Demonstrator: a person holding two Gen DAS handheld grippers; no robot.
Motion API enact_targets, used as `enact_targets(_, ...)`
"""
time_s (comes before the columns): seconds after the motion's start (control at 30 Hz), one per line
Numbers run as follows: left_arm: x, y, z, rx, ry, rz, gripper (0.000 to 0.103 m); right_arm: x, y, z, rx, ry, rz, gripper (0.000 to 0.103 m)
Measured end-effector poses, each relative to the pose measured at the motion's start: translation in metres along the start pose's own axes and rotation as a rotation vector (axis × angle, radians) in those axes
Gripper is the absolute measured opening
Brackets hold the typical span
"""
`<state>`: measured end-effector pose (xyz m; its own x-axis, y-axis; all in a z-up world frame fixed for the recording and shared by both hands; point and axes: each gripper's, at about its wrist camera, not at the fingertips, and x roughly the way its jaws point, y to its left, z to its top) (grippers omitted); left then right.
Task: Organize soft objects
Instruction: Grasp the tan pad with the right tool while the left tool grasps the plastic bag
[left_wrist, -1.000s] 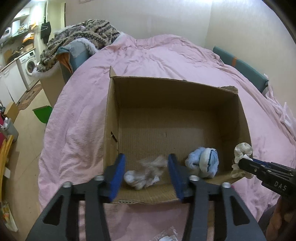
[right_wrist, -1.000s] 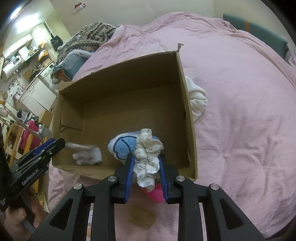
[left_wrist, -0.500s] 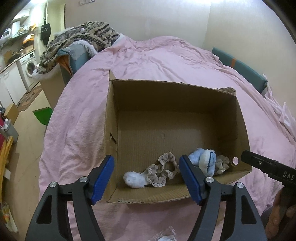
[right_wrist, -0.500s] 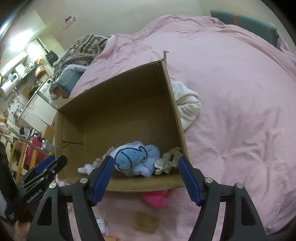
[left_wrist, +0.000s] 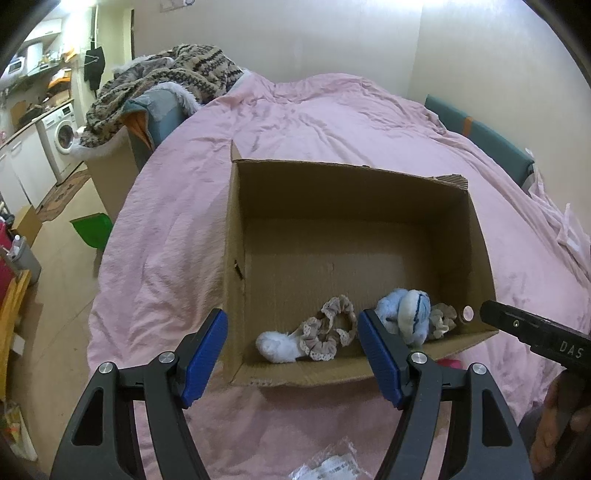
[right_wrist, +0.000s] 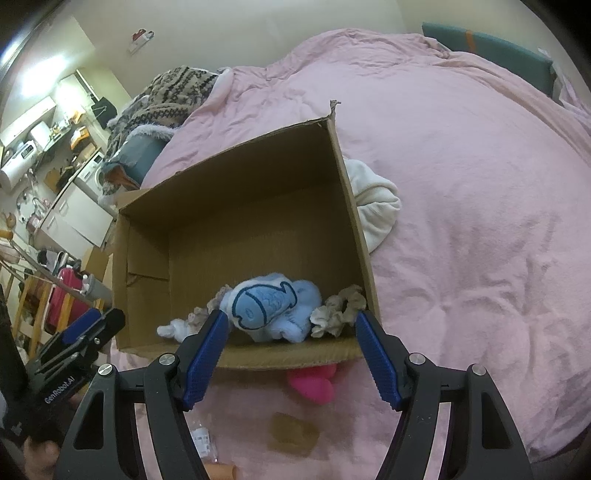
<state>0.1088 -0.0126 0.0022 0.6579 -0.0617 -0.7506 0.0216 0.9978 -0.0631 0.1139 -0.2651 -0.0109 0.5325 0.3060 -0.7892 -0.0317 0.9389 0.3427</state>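
Both tools have let go since a second ago: the lace scrunchie (left_wrist: 327, 332) that the left tool carried and the beige scrunchie (right_wrist: 341, 306) that the right tool carried now lie in the cardboard box (left_wrist: 236, 258), and both tools have drawn back from the near wall. Now the left tool (left_wrist: 291, 354) stands wide with nothing between its blue pads, held just in front of the box's near left corner. Likewise the right tool (right_wrist: 291, 350) is spread wide and bare, in front of the near wall.

Along the near wall inside the box, a white fluffy piece (left_wrist: 275, 345) lies at the left, touching the lace scrunchie. To the right of these sits a light blue plush (right_wrist: 269, 306) with a stitched fish shape, and the beige scrunchie is tucked into the near right corner against it.

Outside, on the pink bed cover (right_wrist: 461, 184), a white cloth bundle (right_wrist: 376, 206) rests against the box's right wall, a bright pink soft thing (right_wrist: 314, 384) lies just below the near wall, and a tan piece (right_wrist: 293, 432) lies nearer the camera.
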Motion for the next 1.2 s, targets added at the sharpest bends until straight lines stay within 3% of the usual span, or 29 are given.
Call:
enact_targets(0.23,-0.014,0.003,-0.008,0.009,0.003,0.036,0.070,-0.009,0.001,-0.013,0.005,0.009,0.023,0.076)
enact_targets(0.57,-0.025,0.018,-0.029,-0.070,0.072,0.040,0.070,-0.015,0.004,-0.040,0.004,0.077,0.039,0.076)
enact_targets(0.7,-0.019,0.019,-0.045,-0.097,0.154,0.028,0.070,-0.001,-0.001,-0.054,0.061,0.190,0.091,0.076)
enact_targets(0.93,0.009,0.028,-0.081,-0.236,0.354,-0.036,0.070,0.015,-0.007,-0.073,0.107,0.289,0.058,0.076)
enact_targets(1.2,0.051,0.002,-0.107,-0.205,0.549,-0.098,0.070,0.030,-0.016,-0.076,0.143,0.338,0.002,0.076)
